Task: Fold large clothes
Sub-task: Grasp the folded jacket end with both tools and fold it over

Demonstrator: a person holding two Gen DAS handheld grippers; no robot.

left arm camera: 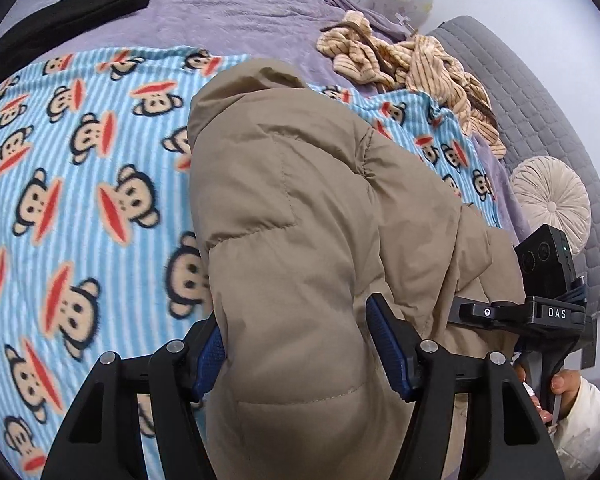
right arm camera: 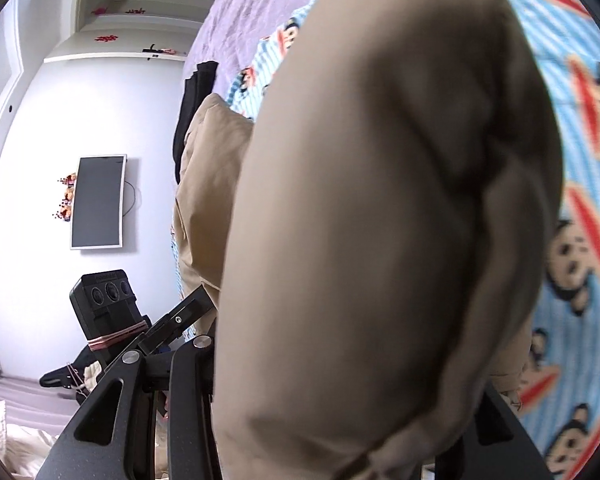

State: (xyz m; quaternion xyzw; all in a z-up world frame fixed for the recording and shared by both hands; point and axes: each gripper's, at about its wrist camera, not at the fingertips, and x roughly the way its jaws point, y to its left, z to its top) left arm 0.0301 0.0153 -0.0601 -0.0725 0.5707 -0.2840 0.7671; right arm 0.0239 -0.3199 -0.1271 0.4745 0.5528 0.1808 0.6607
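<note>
Here, left wrist view first: your left gripper (left arm camera: pixel 296 344) is closed on a thick padded fold of the tan puffer jacket (left arm camera: pixel 300 184), blue pads (left arm camera: pixel 388 344) pressed into it on both sides. From the jaws the jacket runs away toward 12 o'clock, long axis roughly 6 to 12, its far rounded end resting on the monkey-print blanket (left arm camera: pixel 80 184). That blanket lies open from 9 to 11 o'clock; the striped beige garment (left arm camera: pixel 412 64) sits heaped at 1 o'clock, a black garment (left arm camera: pixel 60 12) at 11. Your right gripper's body (left arm camera: pixel 532 312) shows at 3 o'clock, just beside the jacket's right edge, a hand (left arm camera: pixel 564 384) below it. Right wrist view: the jacket (right arm camera: pixel 380 220) fills the frame from 6 to 12 o'clock, bulging over the right gripper (right arm camera: pixel 340 420); one finger (right arm camera: pixel 188 400) presses its left side, the other is hidden, so likely clamped on the jacket. The left gripper's body (right arm camera: pixel 172 328) sits at 8 o'clock. Judgement: both hands hold the near edge side by side; the fold goes toward 12.
</note>
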